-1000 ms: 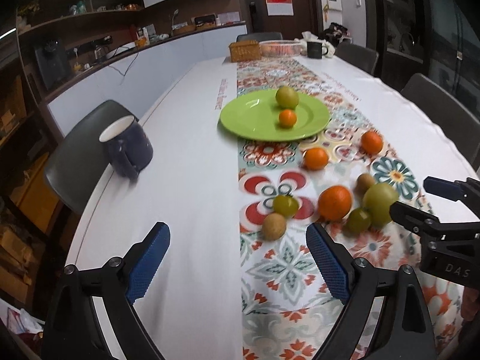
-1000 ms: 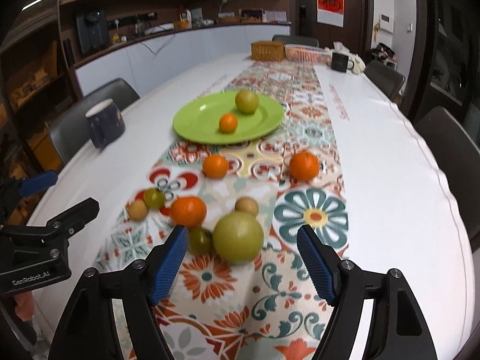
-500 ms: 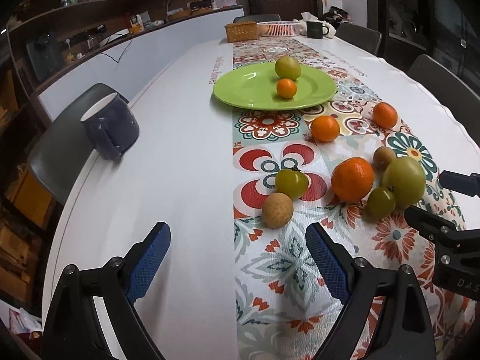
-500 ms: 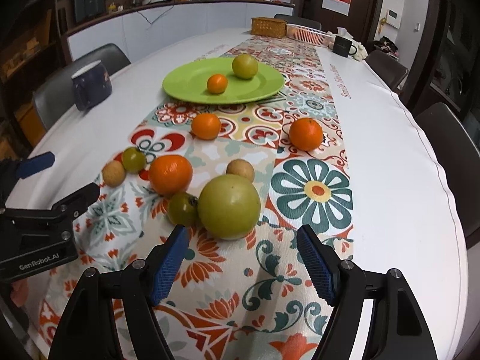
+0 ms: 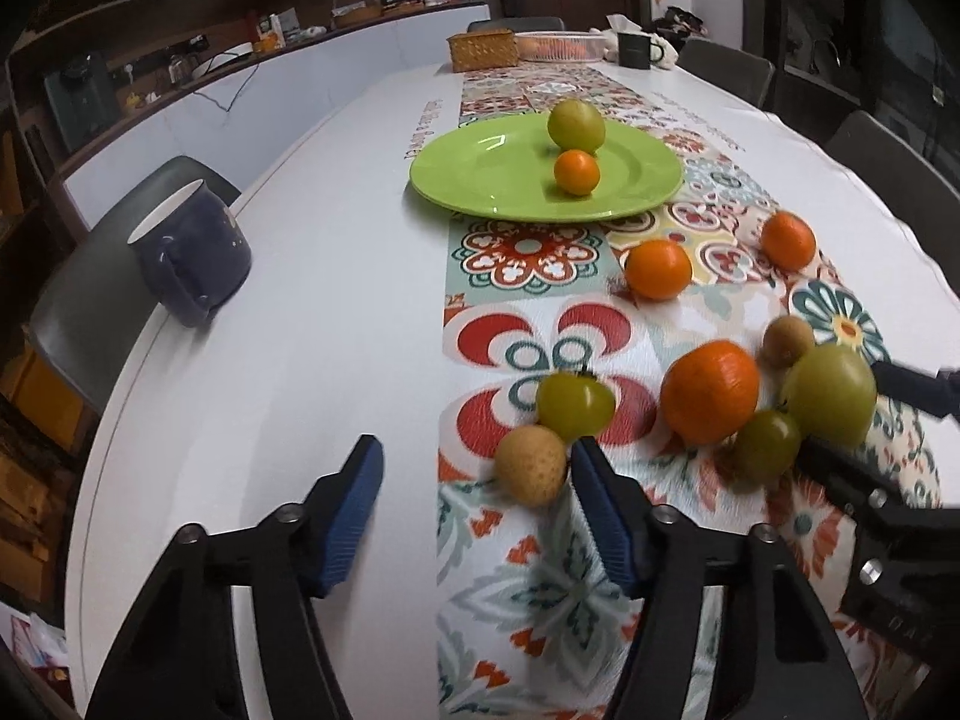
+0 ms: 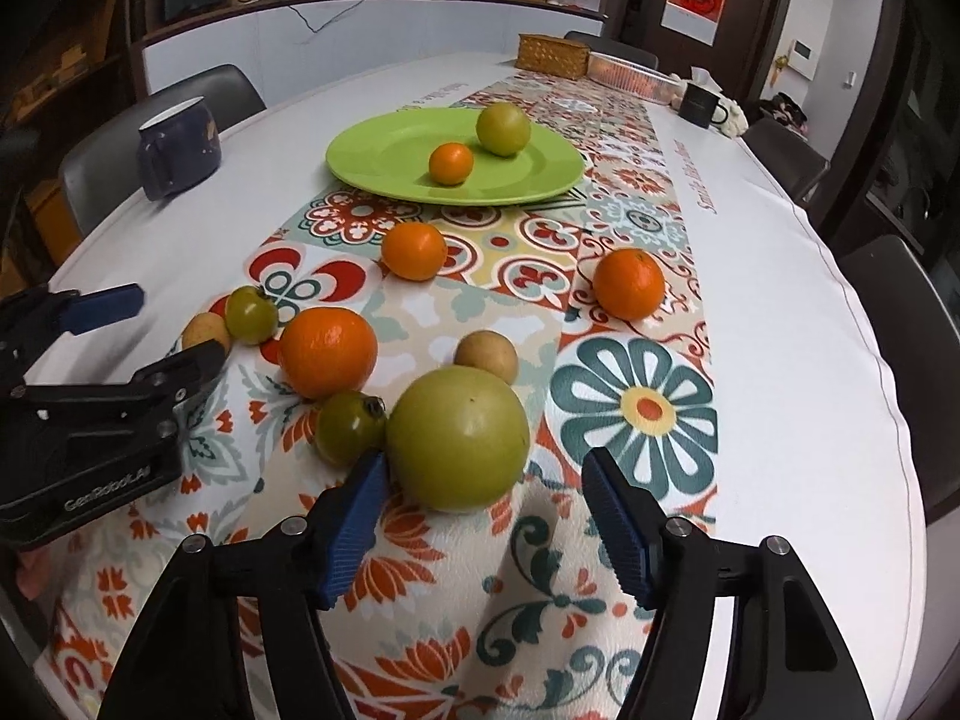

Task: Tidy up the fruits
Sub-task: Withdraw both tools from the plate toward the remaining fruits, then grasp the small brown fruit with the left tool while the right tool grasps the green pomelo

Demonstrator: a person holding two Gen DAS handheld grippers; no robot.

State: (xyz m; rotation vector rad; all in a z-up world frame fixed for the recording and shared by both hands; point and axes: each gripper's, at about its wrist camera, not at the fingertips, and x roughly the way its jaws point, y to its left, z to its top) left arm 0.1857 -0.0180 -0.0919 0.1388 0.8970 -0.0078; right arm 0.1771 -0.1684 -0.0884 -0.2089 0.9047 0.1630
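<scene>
A green plate (image 5: pixel 480 171) (image 6: pixel 384 150) holds a green fruit (image 5: pixel 576 123) and a small orange (image 5: pixel 576 173). Several loose fruits lie on the patterned runner. My left gripper (image 5: pixel 474 480) is open, low over the table, with a small tan fruit (image 5: pixel 531 464) just inside its right finger and a small green tomato (image 5: pixel 575 403) beyond. My right gripper (image 6: pixel 483 498) is open, its fingertips on either side of the near face of a large green fruit (image 6: pixel 459 438). A small green tomato (image 6: pixel 350 427) and a big orange (image 6: pixel 327 351) sit to its left.
A dark blue mug (image 5: pixel 192 255) stands near the table's left edge. Two more oranges (image 6: pixel 414 251) (image 6: pixel 629 283) and a tan fruit (image 6: pixel 486 355) lie mid-runner. A wicker basket (image 5: pixel 483 51), tray and black mug (image 5: pixel 636 49) stand at the far end. Chairs ring the table.
Both grippers have moved forward and lower toward the fruit. The tan fruit is now by the left gripper's right finger, and the large green fruit is at the right gripper's fingertips.
</scene>
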